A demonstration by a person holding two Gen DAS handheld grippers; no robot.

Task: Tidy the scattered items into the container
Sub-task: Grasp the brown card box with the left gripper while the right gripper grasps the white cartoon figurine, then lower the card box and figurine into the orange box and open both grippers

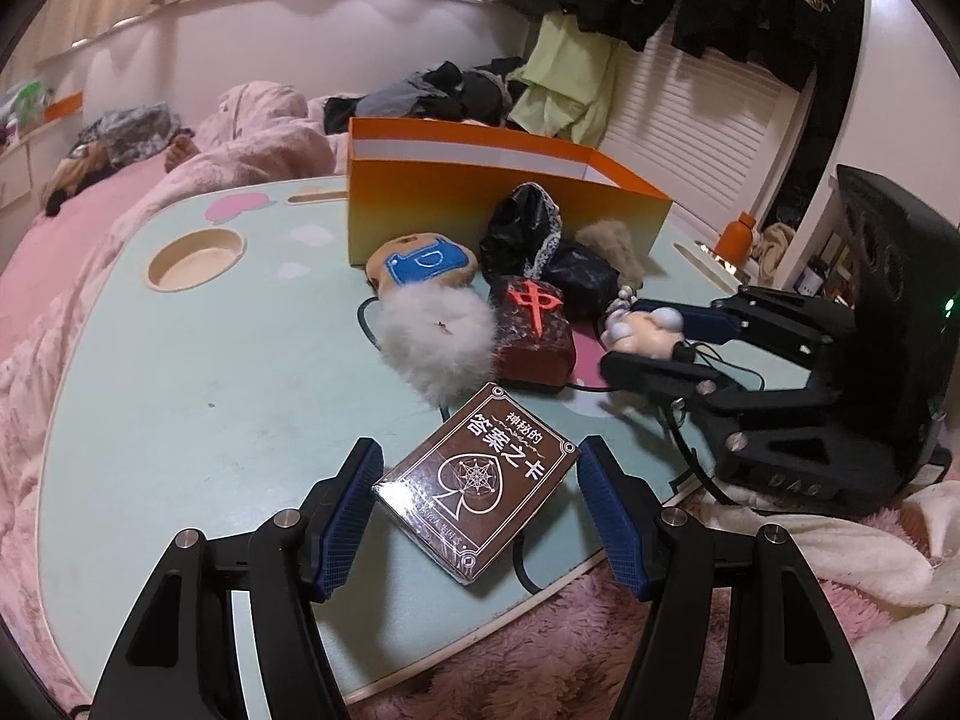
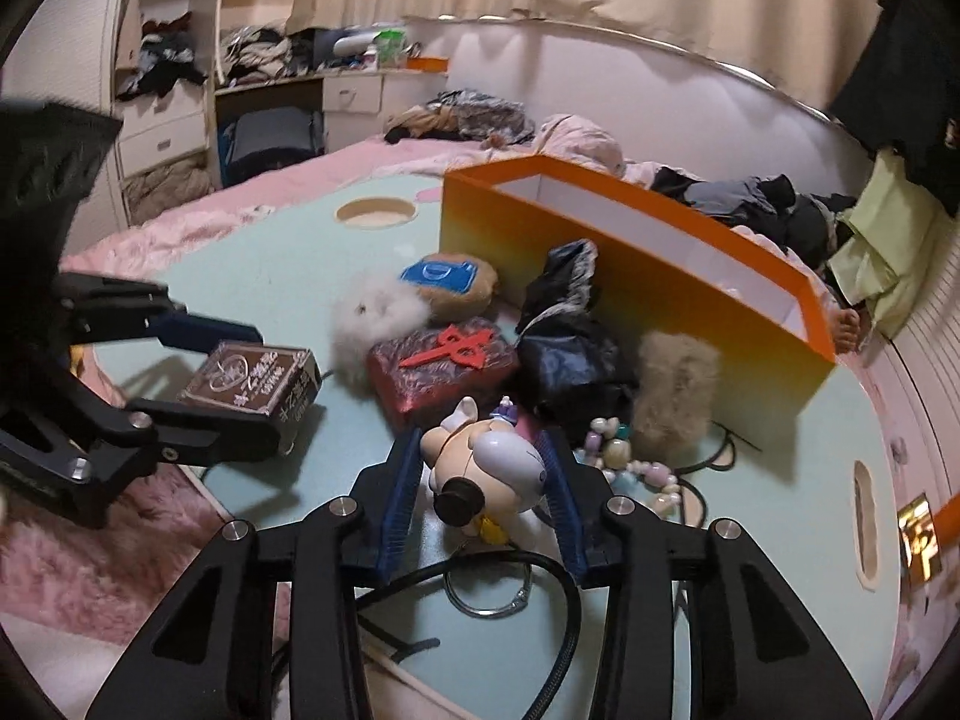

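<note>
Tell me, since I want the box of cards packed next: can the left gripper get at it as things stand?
Probably yes. The left gripper is open with its fingers on either side of the card box, which lies flat on the table with nothing on top. The right gripper is busy at the toy figure, apart from it.

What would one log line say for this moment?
left tool: open around card box | right tool: open around toy figure | orange box: not yet filled
</note>
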